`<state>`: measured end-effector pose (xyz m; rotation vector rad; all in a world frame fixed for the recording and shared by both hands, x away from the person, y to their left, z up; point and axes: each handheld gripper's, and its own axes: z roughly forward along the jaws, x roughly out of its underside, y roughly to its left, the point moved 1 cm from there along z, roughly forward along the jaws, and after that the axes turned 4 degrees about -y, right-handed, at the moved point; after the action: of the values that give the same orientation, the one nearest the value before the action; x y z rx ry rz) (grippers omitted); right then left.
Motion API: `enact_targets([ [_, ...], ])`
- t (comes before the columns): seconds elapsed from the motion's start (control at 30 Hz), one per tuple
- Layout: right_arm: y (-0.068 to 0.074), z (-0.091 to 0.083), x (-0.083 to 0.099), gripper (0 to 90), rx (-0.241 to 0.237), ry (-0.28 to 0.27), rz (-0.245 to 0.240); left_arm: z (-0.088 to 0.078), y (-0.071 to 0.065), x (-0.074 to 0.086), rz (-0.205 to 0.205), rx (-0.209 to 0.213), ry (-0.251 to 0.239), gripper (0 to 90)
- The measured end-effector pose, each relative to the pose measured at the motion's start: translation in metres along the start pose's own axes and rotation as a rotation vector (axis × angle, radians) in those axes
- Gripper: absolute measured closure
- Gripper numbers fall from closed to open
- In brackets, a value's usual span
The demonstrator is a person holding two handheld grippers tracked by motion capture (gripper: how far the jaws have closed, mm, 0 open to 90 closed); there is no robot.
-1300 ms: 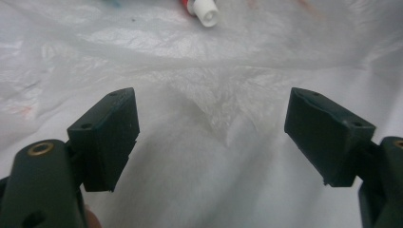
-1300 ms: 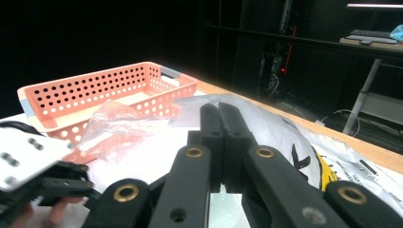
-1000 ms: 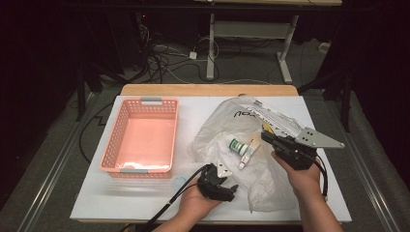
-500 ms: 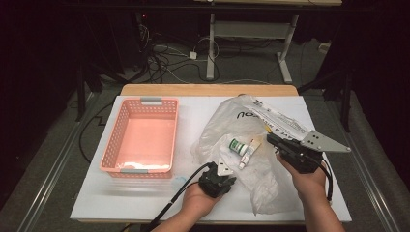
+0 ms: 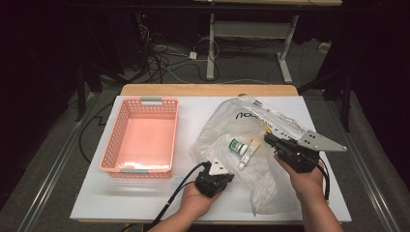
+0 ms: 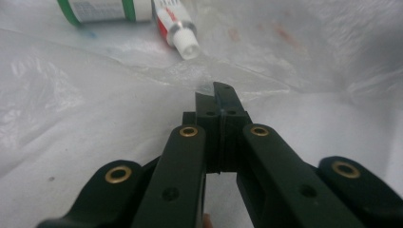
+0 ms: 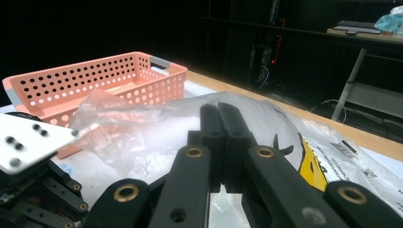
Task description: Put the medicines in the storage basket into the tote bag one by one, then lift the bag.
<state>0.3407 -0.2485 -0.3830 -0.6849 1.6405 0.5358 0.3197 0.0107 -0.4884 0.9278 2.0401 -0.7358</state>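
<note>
A clear plastic bag (image 5: 227, 121) lies crumpled on the white table (image 5: 121, 193). Inside it are a green-and-white bottle (image 5: 237, 146) and a small tube (image 5: 249, 151). My left gripper (image 5: 215, 166) is at the bag's near edge with its jaws shut and the film pinched at their tips. The left gripper view has the left gripper (image 6: 218, 92) on the bag (image 6: 71, 95), with the bottle (image 6: 100, 9) and the tube (image 6: 176, 28) just beyond. My right gripper (image 5: 267, 139) is shut on the bag's right side. In its own view the right gripper (image 7: 219, 111) holds the bag (image 7: 266, 123) up.
A pink perforated basket (image 5: 140, 169) stands on the left half of the table and holds nothing; the right gripper view shows the basket (image 7: 95, 80) behind the raised film. A printed white package (image 5: 275, 118) lies under the bag's far side. Cables cover the floor beyond the table.
My right gripper has drifted a little to the right and toward the near edge. The left gripper has shifted slightly, still at the bag's near edge. The bottle and tube stay put.
</note>
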Motion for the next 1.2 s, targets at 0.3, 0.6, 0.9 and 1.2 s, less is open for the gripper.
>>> enact_targets([
  [0.3,0.000,0.000,-0.002,90.0,-0.002,-0.009,-0.006,-0.018,0.004,-0.003,0.006,-0.002,-0.090,88.4],
  [0.6,-0.002,-0.002,-0.003,90.0,0.002,-0.021,-0.001,-0.036,0.006,-0.008,-0.008,-0.008,-0.162,88.4],
  [0.9,0.000,0.002,-0.006,90.0,0.002,-0.029,-0.005,-0.052,0.008,-0.016,-0.002,-0.034,-0.222,88.4],
  [1.2,0.003,0.004,-0.021,90.0,-0.016,-0.067,-0.004,-0.079,0.016,-0.041,0.007,-0.091,-0.309,88.4],
])
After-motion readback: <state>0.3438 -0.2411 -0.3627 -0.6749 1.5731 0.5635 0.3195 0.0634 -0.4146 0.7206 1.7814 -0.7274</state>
